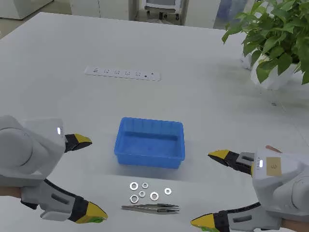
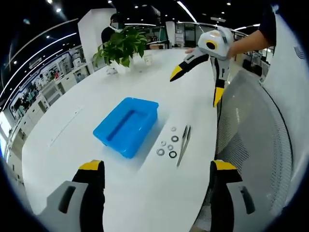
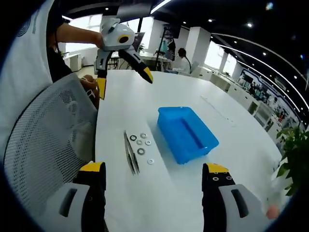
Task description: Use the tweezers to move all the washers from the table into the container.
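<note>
Blue container (image 1: 148,159) stands empty on the white table (image 1: 203,92). Six washers (image 1: 154,195) lie loose just before the container's near wall, and the tweezers (image 1: 150,208) lie flat just beyond them. The left gripper (image 1: 96,177) is left of the container and the right gripper (image 1: 202,189) is right of it. Both have jaws spread wide, holding nothing.

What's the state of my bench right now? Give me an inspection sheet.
Surface: white table, looks clean.
Job's things: blue container, empty; six washers loose in front of it; tweezers lying flat on their near side.
Clutter: power strip beyond the container; potted plant far right.
Grippers: left tool and right tool both open, holding nothing, flanking the washers.
Cables: nothing seen.
Surroundings: mesh chair at the bench; open office.
</note>
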Available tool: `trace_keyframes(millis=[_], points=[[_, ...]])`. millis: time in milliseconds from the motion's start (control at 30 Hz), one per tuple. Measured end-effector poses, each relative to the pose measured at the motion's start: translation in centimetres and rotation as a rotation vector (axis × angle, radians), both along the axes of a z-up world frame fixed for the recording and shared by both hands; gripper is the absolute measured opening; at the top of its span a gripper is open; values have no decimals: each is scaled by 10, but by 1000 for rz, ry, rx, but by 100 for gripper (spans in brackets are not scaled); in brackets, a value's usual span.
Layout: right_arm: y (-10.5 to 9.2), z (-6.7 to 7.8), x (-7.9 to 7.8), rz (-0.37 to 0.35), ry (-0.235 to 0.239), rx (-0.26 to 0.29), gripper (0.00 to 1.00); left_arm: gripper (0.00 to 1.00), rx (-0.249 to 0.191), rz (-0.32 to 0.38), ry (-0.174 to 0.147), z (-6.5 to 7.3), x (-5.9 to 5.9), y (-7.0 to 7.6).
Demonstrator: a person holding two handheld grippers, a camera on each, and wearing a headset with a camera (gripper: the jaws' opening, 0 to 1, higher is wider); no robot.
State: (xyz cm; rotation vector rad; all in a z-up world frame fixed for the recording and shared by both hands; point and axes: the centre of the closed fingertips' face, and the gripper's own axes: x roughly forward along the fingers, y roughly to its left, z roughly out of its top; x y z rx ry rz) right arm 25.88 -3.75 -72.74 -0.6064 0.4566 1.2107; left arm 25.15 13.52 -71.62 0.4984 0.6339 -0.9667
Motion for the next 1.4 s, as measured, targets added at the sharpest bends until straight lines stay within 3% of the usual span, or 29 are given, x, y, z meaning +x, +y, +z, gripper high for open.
trace_keyframes(millis=[1400], points=[[0, 2, 2, -14, -16, 1, 87, 99, 23, 6, -16, 1, -1, 5]])
